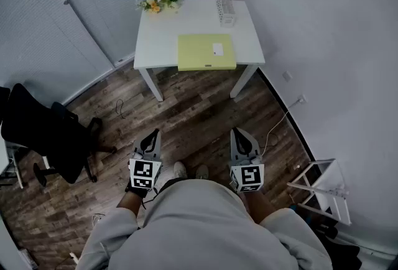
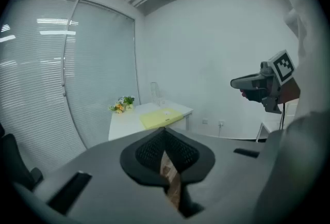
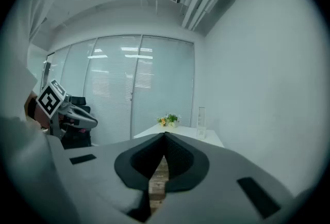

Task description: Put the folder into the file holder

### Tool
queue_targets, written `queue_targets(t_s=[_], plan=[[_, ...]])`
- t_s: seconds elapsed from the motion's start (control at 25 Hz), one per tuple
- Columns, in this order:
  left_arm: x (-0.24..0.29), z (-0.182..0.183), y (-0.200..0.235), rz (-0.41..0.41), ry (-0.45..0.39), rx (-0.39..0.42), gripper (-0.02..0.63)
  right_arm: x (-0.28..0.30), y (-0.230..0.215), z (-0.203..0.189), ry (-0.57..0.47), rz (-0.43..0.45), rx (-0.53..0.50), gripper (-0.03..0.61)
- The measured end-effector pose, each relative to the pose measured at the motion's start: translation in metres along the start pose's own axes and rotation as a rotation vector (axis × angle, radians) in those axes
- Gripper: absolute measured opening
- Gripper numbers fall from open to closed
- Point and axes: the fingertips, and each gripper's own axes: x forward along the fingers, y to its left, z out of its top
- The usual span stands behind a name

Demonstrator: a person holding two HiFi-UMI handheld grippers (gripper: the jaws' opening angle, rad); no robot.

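Folder (image 1: pixel 206 51): lies flat on table (image 1: pixel 168 26), apart from file holder (image 1: pixel 225 0) far right. Left gripper (image 1: pixel 153 135), right gripper (image 1: pixel 239 134): jaws together, empty. Not started.

Grey sweatshirt (image 1: pixel 208 225), grey left tool (image 1: pixel 153 134) and right tool (image 1: pixel 239 132) with marker cubes (image 1: pixel 144 174).
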Motion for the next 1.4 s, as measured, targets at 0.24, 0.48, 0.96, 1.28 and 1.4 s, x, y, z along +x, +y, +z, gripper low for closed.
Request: queue_targets(t_s=[0.24, 0.48, 0.96, 1.28, 1.4], plan=[[0.011, -0.002, -0.003, 0.002, 0.004, -0.008, 0.008, 0.005, -0.011, -0.006, 0.000, -0.005, 0.000, 0.011], [0.018, 0.001, -0.007, 0.001, 0.012, -0.008, 0.008, 0.009, -0.019, -0.006, -0.002, 0.001, 0.002, 0.011], [0.029, 0.014, -0.005, 0.065, 0.017, 0.010, 0.008, 0.021, -0.053, -0.013, -0.032, 0.028, 0.070, 0.258], [0.035, -0.004, 0.016, 0.106, 0.056, -0.019, 0.008, 0.051, -0.062, -0.027, -0.002, 0.050, 0.079, 0.259], [0.053, -0.007, 0.033, 0.101, 0.061, -0.036, 0.008, 0.077, -0.062, -0.030, 0.018, 0.050, 0.071, 0.259]])
